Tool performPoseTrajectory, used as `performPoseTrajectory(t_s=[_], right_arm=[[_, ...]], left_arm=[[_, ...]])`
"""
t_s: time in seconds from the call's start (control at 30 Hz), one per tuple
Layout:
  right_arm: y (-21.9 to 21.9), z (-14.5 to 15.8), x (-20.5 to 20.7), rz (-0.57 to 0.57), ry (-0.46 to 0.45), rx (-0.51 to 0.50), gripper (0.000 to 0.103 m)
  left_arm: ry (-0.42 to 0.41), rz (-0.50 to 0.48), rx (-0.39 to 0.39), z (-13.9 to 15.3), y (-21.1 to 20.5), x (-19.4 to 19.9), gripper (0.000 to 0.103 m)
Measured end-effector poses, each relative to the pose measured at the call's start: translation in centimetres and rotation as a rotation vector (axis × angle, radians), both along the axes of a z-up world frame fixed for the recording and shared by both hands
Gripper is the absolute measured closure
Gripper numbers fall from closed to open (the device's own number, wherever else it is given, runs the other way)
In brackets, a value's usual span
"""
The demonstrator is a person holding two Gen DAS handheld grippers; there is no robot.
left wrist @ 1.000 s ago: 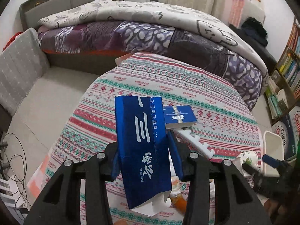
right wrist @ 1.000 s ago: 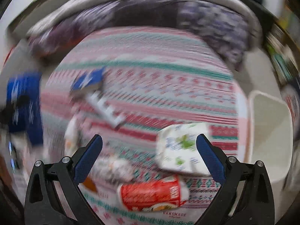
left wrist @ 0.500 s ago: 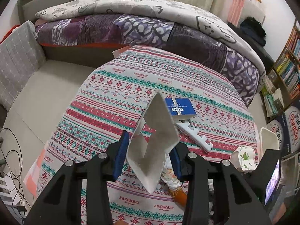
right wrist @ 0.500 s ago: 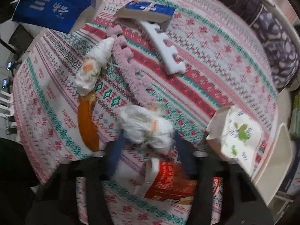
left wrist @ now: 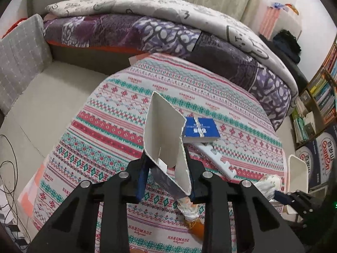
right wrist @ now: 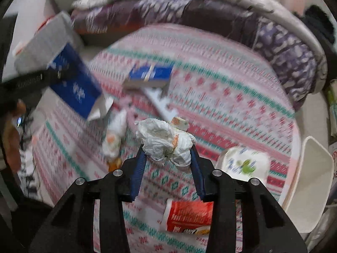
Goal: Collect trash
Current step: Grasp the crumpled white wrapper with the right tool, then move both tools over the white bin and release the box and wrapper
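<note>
A round table under a striped, patterned tablecloth fills the middle of both views. At the left edge of the left wrist view sits a grey checked cushion, with loose black cables on the floor below it. Across the top runs a bed piled with a purple and cream quilt, and bookshelves stand at the right edge.

Low in the centre, the left gripper is closing its jaws on a flattened blue carton, whose pale inside faces the camera and which stands up above the cloth. Just right of it a small blue box lies on the table, touching a white notched foam strip.

In the blurred right wrist view, the right gripper is closing on a crumpled white wrapper, lifted clear of the cloth. Below it lies a red cup; to the right sit a white floral paper box and, off the table's edge, a white bin.
</note>
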State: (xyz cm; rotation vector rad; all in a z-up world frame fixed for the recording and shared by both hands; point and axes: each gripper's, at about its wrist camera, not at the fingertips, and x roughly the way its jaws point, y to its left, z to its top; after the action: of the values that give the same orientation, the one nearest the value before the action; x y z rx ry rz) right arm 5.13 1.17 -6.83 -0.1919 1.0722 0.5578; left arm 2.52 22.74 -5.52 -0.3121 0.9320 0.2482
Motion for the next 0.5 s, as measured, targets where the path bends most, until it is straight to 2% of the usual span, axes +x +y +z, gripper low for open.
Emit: performPoseTrajectory(t_s=[0.23,0.5], right_arm=[[-1.2,3.9,-0.1,-0.121,-0.231,0.086,0.064],[-4.1,7.0,-0.2,-0.266,-0.426,0.121,0.064]], left_arm=[[-0.102,0.018,0.074,2.3,-1.6,-0.1,0.074],[-0.246,0.007,0.197,5.4,-6.1,-0.2,0.074]])
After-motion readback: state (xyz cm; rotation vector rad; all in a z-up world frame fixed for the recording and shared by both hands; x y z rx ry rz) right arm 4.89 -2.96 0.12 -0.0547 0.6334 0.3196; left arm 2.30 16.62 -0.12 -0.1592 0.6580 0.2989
